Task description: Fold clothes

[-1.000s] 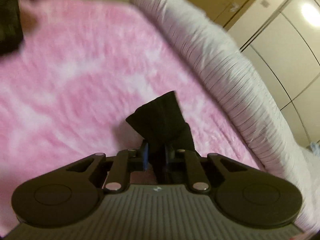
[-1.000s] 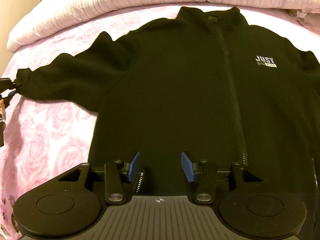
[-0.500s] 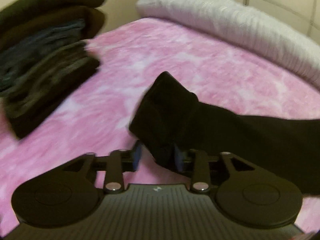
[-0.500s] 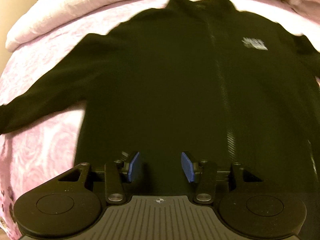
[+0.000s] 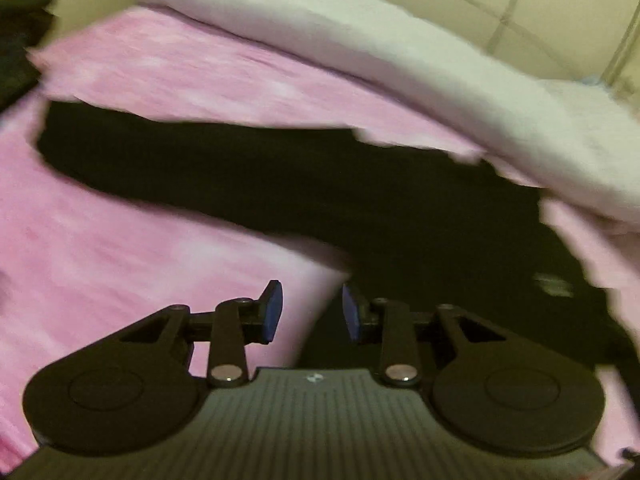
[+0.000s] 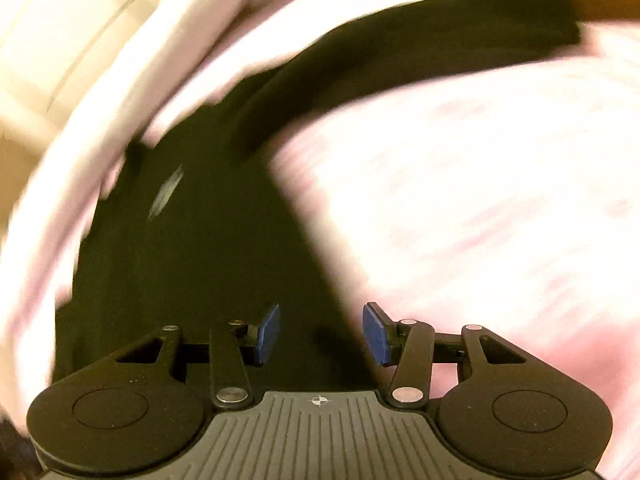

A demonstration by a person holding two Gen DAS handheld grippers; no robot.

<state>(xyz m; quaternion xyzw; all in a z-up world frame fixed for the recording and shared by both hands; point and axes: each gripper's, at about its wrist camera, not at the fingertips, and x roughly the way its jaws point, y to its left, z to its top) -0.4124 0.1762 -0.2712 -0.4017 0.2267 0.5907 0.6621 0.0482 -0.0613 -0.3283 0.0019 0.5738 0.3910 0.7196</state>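
A black zip jacket [image 5: 420, 216] lies flat on the pink bed cover [image 5: 120, 248], its left sleeve [image 5: 180, 160] stretched out to the left. My left gripper [image 5: 312, 312] is open above the jacket's lower left side edge, holding nothing. In the right wrist view the jacket [image 6: 200, 264] fills the lower left, and its other sleeve [image 6: 420, 36] runs up to the right. My right gripper [image 6: 322, 332] hangs open over the jacket's right side edge, nothing between its blue pads. Both views are blurred by motion.
A white rolled duvet [image 5: 360, 52] lies along the far side of the bed, also visible as the duvet [image 6: 132, 64] at left. A dark pile of folded clothes [image 5: 20, 40] sits at the far left. Pink cover [image 6: 480, 208] spreads to the right.
My left gripper let go of the sleeve cuff and swung right toward the jacket body. The right gripper, still open, swung to the jacket's right side.
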